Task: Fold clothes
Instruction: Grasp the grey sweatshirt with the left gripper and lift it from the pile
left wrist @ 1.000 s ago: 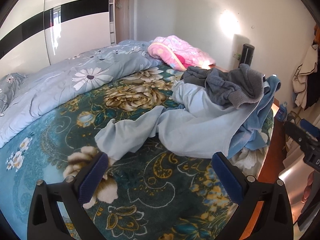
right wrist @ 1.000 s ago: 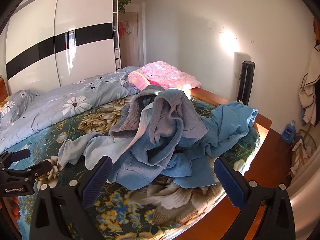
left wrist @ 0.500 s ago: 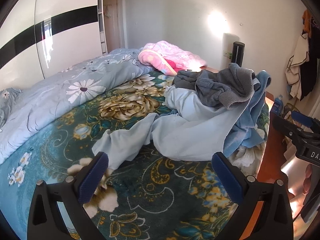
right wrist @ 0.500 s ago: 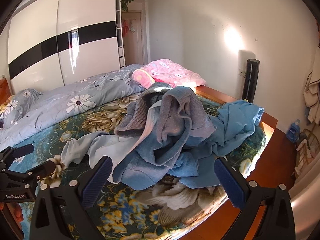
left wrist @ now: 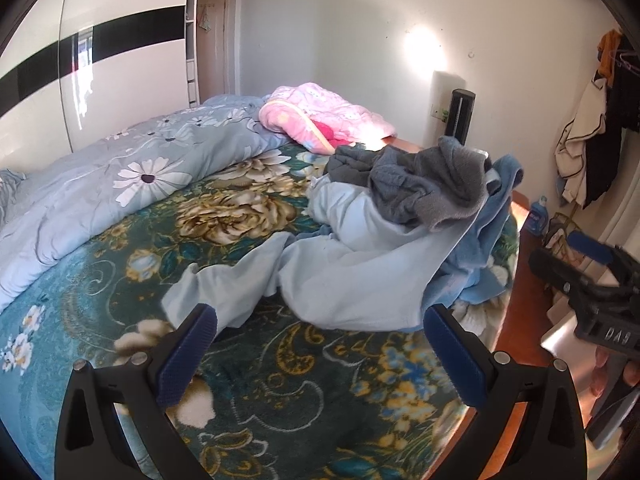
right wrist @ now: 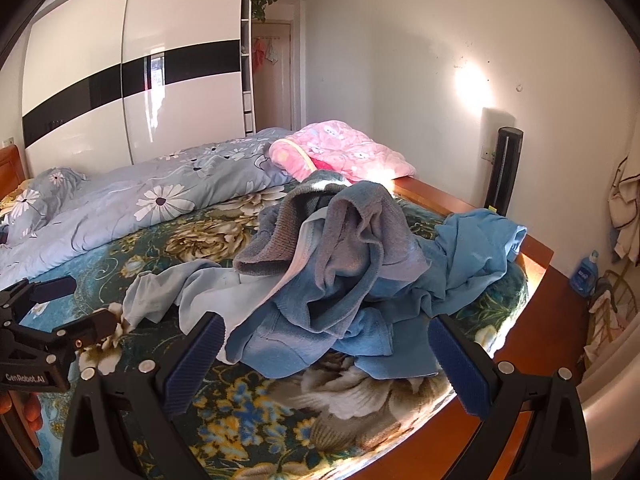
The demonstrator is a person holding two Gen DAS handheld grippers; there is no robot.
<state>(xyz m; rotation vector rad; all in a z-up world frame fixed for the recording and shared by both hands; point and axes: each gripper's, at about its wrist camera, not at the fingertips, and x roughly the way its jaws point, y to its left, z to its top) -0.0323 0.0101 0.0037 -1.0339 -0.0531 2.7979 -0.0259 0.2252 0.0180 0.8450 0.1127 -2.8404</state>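
Between the blue pads of the left gripper (left wrist: 320, 352), which stood wide apart and held nothing, lay only bare floral blanket (left wrist: 256, 400); the tool hovered short of the laundry, presumably to survey it before a first grasp. The right gripper (right wrist: 326, 354) was likewise spread wide and empty, its jaws framing the near edge of the clothes pile (right wrist: 344, 264) from the foot of the bed. Heaped toward the bed's foot corner, the pile had a grey towelling garment (left wrist: 432, 184) on top, a pale blue shirt (left wrist: 352, 280) spilling a sleeve leftward across the blanket, and a brighter blue garment (right wrist: 472, 256) draped toward the wooden bed edge (right wrist: 536, 272). No piece appeared folded, so the task was judged barely begun. The loose sleeve offered the most accessible free edge for the left tool. Open blanket lay to the left of the pile, bounded farther back by a daisy-print duvet (left wrist: 120, 184) and a pink quilt (left wrist: 328, 116); this seemed the best area for spreading a garment. To the right, the bed edge dropped to the floor, leaving little margin there.
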